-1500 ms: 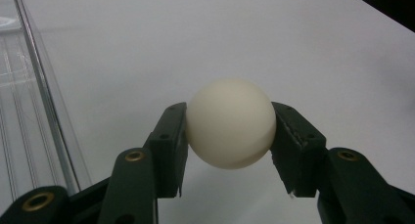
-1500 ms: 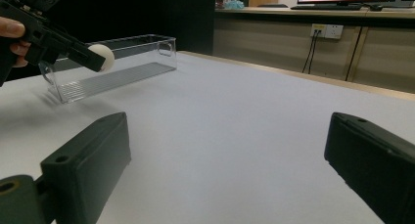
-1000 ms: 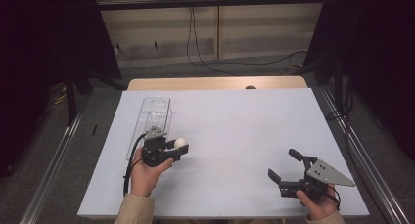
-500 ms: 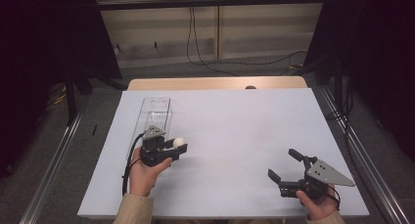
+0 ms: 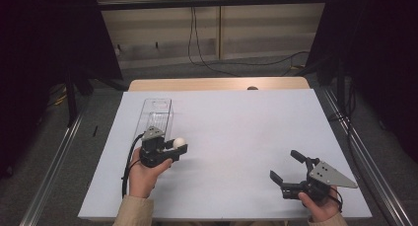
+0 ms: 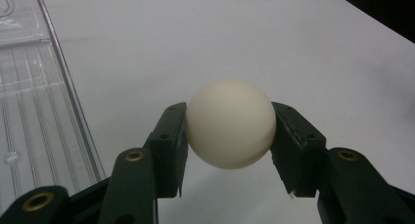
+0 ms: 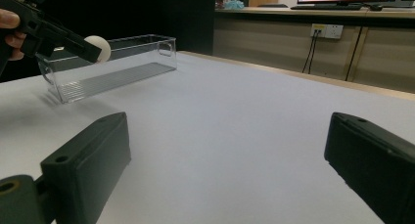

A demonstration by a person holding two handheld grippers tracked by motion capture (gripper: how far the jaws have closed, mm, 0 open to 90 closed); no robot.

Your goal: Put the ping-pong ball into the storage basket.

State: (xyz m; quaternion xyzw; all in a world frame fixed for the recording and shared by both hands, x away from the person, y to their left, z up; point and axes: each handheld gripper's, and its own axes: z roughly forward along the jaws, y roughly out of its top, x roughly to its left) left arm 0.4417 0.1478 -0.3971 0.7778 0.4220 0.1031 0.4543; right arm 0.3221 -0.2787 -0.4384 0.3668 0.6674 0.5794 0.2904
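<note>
A small white ball (image 6: 230,123) sits between the two black jaws of the left gripper (image 5: 170,148). The jaws squeeze it from both sides, so the ball is held tight. It hangs in the air a little way above the white table (image 5: 236,137) and does not touch it.

The ball is just beside the clear box (image 5: 156,116), by the box's near end, on its right side as seen from above. The box is a long see-through tray that stands on the table. From the right gripper's camera, the ball shows in front of the near end of the box, about level with its rim.

The person's left hand (image 5: 142,174) holds the left gripper, and a black cable hangs from it.

The right gripper (image 5: 291,171) is well apart from the clear box, over at the near right side of the table. Its jaws stand wide apart, with nothing in them. The person's right hand (image 5: 320,208) holds it low over the table.
</note>
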